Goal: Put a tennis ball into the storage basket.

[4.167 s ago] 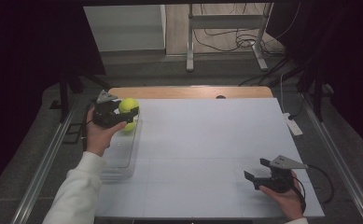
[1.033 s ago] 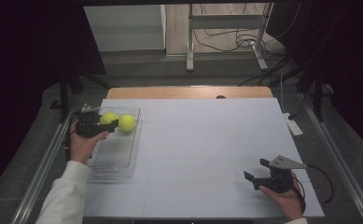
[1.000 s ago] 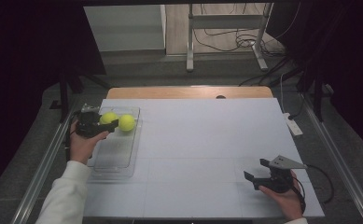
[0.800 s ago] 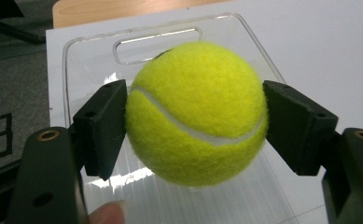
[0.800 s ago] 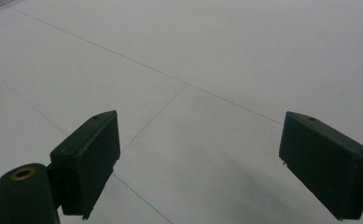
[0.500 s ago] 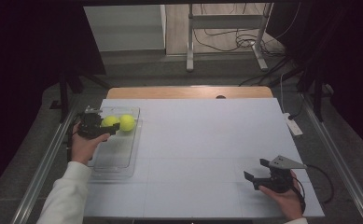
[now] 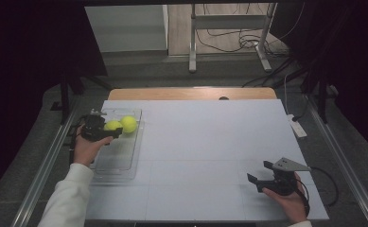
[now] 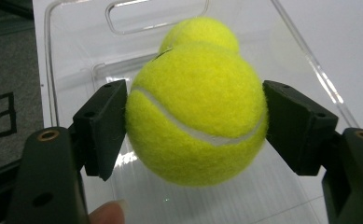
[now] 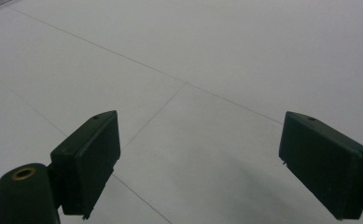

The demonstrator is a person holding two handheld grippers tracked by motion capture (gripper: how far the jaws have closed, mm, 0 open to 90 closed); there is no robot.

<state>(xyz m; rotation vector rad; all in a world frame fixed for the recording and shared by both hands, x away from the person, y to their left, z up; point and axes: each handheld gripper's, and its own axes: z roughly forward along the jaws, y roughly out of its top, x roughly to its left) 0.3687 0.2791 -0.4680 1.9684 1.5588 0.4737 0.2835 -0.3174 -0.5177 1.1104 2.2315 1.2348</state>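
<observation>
Left gripper (image 8: 195,126) clamped on a tennis ball (image 8: 195,112) at the far left, jaws pinching it from both sides just above the clear plastic tray (image 7: 120,156), close against a second tennis ball (image 7: 128,124) already lying there. Apparently one ball placed, this one yet to be released. Right gripper (image 7: 267,176) idle near right on the tabletop (image 7: 210,142), jaws spread, nothing between.
</observation>
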